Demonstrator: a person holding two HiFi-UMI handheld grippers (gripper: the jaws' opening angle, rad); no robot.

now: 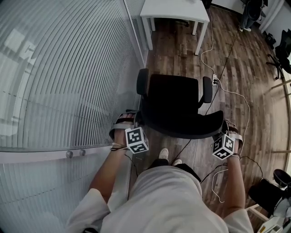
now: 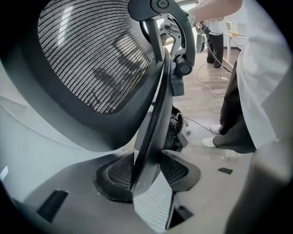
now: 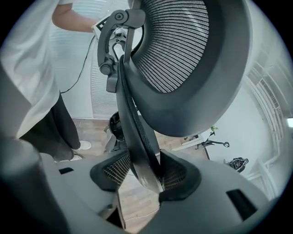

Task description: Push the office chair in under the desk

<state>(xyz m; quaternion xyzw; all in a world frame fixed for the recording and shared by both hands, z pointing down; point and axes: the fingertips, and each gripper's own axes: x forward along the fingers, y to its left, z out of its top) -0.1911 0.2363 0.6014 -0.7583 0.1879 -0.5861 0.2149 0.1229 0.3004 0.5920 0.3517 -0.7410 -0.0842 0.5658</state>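
Note:
The black office chair [image 1: 177,104] stands on the wood floor just in front of me, its seat facing the white desk [image 1: 175,10] at the far end. My left gripper [image 1: 132,120] is at the left edge of the backrest and my right gripper [image 1: 226,126] at its right edge. In the left gripper view the backrest's dark rim [image 2: 155,114] runs between the ribbed pads [image 2: 116,176] of the left gripper [image 2: 146,171], which is shut on it. In the right gripper view the rim [image 3: 130,123] sits likewise in the right gripper [image 3: 145,171], below the mesh [image 3: 178,50].
A glass wall with blinds [image 1: 68,77] runs close along the chair's left side. White cables [image 1: 236,95] and a power strip [image 1: 215,80] lie on the floor right of the chair. Another black chair [image 1: 282,54] stands far right, and a person [image 1: 250,13] beyond the desk.

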